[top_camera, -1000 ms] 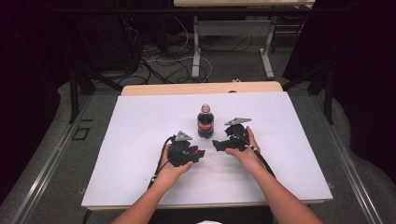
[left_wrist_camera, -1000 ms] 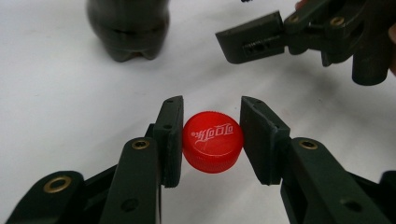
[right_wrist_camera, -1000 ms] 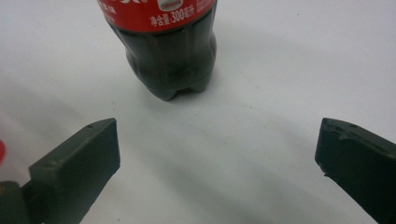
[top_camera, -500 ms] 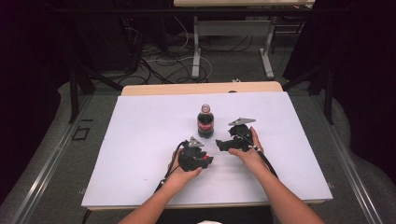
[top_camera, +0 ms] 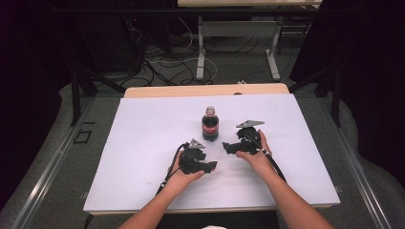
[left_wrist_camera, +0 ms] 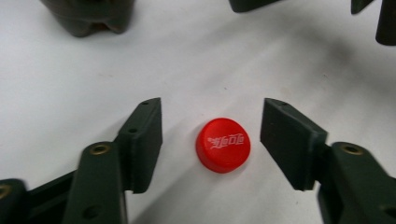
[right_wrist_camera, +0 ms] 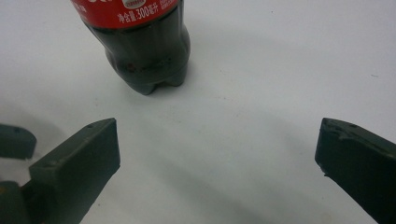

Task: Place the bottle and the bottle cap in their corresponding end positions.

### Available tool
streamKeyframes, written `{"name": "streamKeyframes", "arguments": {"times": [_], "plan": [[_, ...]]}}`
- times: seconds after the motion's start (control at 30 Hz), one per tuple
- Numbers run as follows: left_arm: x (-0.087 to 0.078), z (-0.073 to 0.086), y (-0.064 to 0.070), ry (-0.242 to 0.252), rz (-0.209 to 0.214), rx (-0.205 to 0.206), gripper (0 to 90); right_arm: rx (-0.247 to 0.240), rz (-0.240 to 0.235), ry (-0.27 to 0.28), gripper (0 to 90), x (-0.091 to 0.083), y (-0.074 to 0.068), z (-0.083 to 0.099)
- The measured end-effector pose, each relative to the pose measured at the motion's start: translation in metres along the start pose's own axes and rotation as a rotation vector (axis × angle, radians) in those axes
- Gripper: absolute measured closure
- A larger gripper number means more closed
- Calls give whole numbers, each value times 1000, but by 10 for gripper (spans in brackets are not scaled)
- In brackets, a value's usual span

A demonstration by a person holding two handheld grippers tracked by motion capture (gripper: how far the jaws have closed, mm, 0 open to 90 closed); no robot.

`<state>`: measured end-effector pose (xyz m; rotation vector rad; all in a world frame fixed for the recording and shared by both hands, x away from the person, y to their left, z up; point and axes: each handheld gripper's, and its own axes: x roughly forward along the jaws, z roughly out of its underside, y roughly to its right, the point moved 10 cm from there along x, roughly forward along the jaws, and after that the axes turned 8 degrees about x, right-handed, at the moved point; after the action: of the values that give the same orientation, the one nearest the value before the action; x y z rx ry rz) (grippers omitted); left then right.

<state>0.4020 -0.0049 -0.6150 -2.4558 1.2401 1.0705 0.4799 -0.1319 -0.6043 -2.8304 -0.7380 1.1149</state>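
Observation:
A small cola bottle [top_camera: 210,125] with a red label stands upright mid-table on the white sheet [top_camera: 143,138]. A loose red bottle cap [left_wrist_camera: 223,144] lies flat on the sheet, top up. My left gripper [left_wrist_camera: 217,140] is open, its jaws on either side of the cap and clear of it. From above, the left gripper [top_camera: 209,167] sits in front of the bottle. My right gripper [top_camera: 229,147] is at the bottle's right and wide open, holding nothing. In the right gripper view [right_wrist_camera: 219,158] the bottle's base [right_wrist_camera: 144,46] stands just ahead of its jaws.
The white sheet covers a wooden table [top_camera: 205,89]. Beyond the far edge are cables [top_camera: 162,62] and table legs [top_camera: 200,52] on the floor. The two grippers are close together, with the right one's jaws [left_wrist_camera: 385,23] just past the cap.
My left gripper has moved right and slightly nearer, turning toward the right gripper, and now straddles the cap. The right gripper has barely moved. The bottle stands where it was.

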Motion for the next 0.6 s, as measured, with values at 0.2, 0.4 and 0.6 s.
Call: {"name": "streamKeyframes", "arguments": {"times": [0.2, 0.4, 0.6], "plan": [[-20, -6, -16, 48, -23, -26, 316, 12, 5, -8, 0, -6, 4, 4], [-50, -11, -34, 92, -47, -69, 262, 18, 2, 1, 0, -22, 7, 10], [-74, -10, -56, 141, -130, 0, 231, 19, -2, 0, 0, -34, 9, 16]]}}
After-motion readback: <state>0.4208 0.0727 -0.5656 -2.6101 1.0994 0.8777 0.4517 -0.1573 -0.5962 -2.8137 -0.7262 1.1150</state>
